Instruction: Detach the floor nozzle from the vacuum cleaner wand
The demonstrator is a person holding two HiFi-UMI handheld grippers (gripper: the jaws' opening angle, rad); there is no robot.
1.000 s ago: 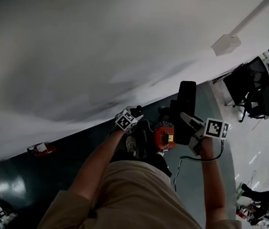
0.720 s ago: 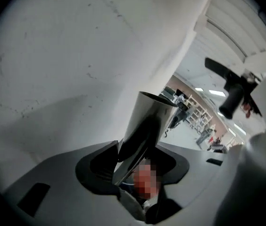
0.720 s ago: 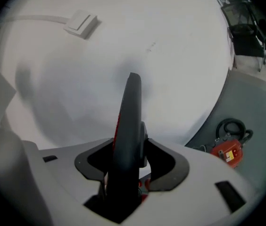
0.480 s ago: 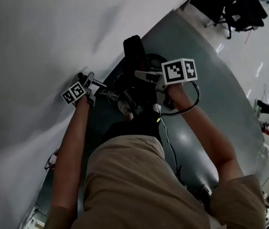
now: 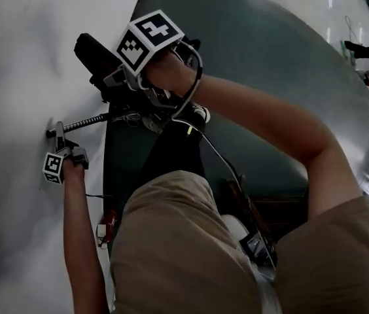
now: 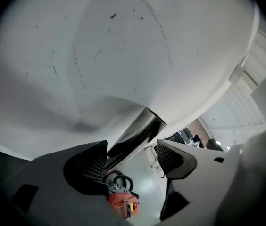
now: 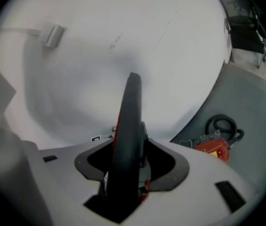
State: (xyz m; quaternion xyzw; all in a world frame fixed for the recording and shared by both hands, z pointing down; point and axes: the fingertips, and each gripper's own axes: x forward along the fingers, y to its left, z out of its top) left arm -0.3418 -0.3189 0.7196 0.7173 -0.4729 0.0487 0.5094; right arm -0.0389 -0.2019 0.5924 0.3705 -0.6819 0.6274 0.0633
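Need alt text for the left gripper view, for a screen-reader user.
The left gripper is open, its jaws having just been opening, with the dark wand running between them, close to one pad and clear of the other. Behind is a white wall; below sits a red vacuum body with a black hose.

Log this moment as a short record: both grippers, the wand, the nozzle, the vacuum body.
left gripper: fingers apart, have just been opening; the wand passes between them, not clamped
right gripper: shut on the floor nozzle
wand: metal tube, far end bare, no nozzle on it
floor nozzle: black, seen edge-on between the right fingers, off the wand's end
vacuum body: red, on the grey floor
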